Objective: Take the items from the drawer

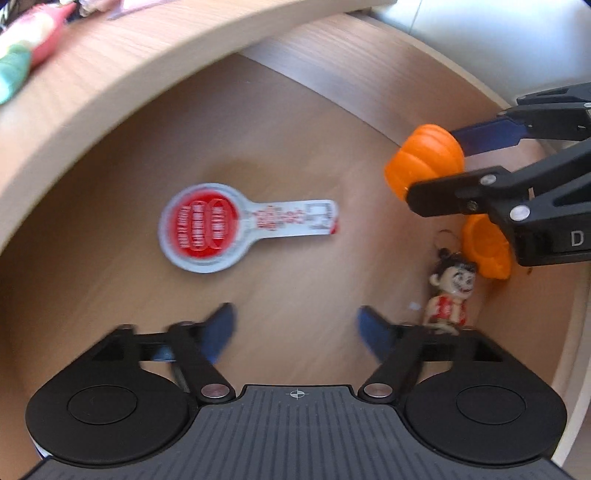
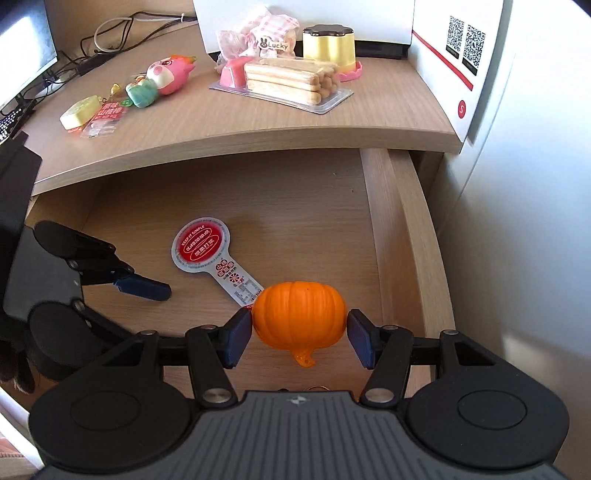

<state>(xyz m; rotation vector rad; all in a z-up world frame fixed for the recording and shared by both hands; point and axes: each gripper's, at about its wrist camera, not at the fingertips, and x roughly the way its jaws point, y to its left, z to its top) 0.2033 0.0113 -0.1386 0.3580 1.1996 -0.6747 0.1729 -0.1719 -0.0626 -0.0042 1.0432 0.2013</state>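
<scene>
Sunlit wood-grain desk top (image 2: 258, 122) runs above a pulled-out drawer (image 2: 402, 229) of the same pale wood, beside a white wall on the right. On the desk sit a pack of finger biscuits (image 2: 291, 83), a yellow lidded jar (image 2: 328, 44), a pink plush toy (image 2: 171, 74), a green and yellow keychain charm (image 2: 79, 112) and a bundle of pink checked cloth (image 2: 258, 31), with a white box bearing QR codes (image 2: 465, 40) at the far right and cables and a monitor edge at the far left. Inside the drawer, a flat red-and-white spoon-shaped packet (image 1: 236, 229) lies on the bare floor, well apart from a small cartoon figure keychain (image 1: 450, 295) tucked near the right wall. The right gripper (image 2: 299, 332) holds an orange toy pumpkin (image 2: 299, 317) just above the drawer floor, its blue pads about half apart and pressing the pumpkin's two sides, stem pointing down toward the camera. A second orange piece (image 1: 487, 247) shows behind that gripper in the left wrist view; what it is cannot be told. The left gripper (image 1: 295, 328) hangs over the drawer floor near the packet, its jaws spread wide with nothing between them, the blue fingers (image 1: 221, 328) blurred
</scene>
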